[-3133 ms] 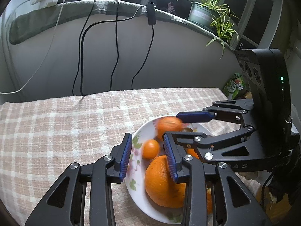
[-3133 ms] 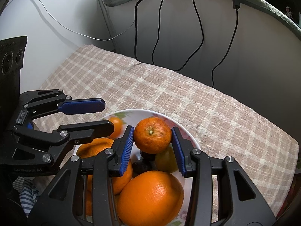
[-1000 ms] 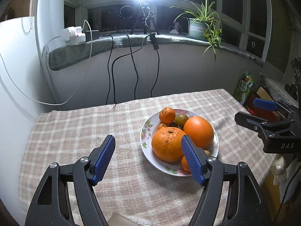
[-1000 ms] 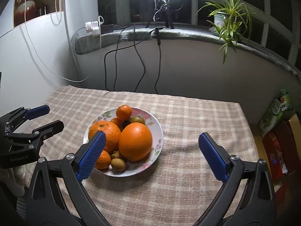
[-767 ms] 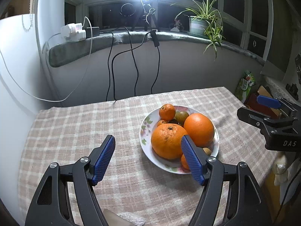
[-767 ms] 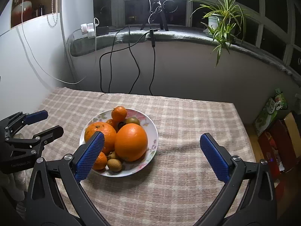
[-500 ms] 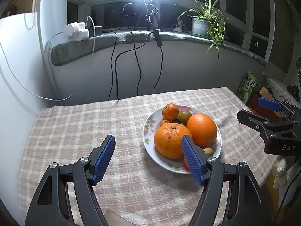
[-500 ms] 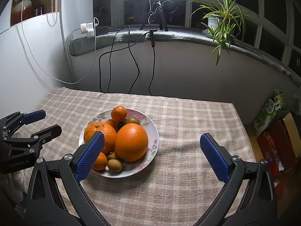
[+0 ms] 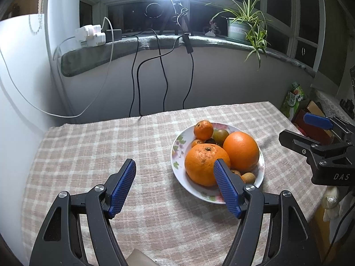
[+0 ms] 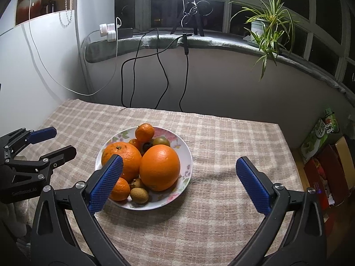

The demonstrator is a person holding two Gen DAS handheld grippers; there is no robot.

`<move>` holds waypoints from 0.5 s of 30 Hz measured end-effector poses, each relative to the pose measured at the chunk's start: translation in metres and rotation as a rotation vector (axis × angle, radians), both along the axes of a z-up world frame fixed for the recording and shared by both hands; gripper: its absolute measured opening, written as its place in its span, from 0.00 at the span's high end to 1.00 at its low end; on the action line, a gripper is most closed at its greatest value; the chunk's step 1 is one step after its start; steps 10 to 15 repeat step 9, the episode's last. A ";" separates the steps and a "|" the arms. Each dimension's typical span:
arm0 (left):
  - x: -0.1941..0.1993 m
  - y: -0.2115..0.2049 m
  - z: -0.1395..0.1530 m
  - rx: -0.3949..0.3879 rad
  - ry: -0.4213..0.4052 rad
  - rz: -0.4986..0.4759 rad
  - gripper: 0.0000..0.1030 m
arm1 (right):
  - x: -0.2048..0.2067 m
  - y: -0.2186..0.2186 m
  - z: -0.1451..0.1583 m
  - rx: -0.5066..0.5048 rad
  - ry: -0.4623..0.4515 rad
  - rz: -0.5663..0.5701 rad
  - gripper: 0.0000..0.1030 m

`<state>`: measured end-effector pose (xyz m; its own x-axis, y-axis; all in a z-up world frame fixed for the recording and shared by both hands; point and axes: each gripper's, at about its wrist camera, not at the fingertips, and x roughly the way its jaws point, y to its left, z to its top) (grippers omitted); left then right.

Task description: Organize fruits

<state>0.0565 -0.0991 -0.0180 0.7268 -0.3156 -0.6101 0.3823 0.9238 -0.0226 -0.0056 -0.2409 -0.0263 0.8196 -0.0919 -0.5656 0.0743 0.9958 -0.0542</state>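
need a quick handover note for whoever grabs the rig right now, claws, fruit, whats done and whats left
Left claw: open, empty, held back from the plate.
Right claw: open, empty, also held back.
Fruit: everything sits piled on the white floral plate on the checked tablecloth: two large oranges, a small mandarin at the far side, a green-brown fruit, and small brown fruits at the near rim.
Done: no fruit visible off the plate.
Left: apparently nothing; check the pile is stable.

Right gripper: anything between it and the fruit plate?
Nothing visible. The right gripper is open and held back above the checked cloth, with open air between its fingers and the plate of fruit. The left gripper sits off to the plate's left, also open, not in the path.
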 end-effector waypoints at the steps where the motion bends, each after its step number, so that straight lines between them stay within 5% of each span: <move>1: 0.000 0.000 0.000 -0.001 0.000 0.000 0.30 | 0.000 0.000 0.000 0.000 0.001 0.003 0.00; 15: 0.003 0.000 -0.002 0.002 0.003 0.002 0.30 | 0.002 0.001 -0.002 0.000 0.005 0.007 0.00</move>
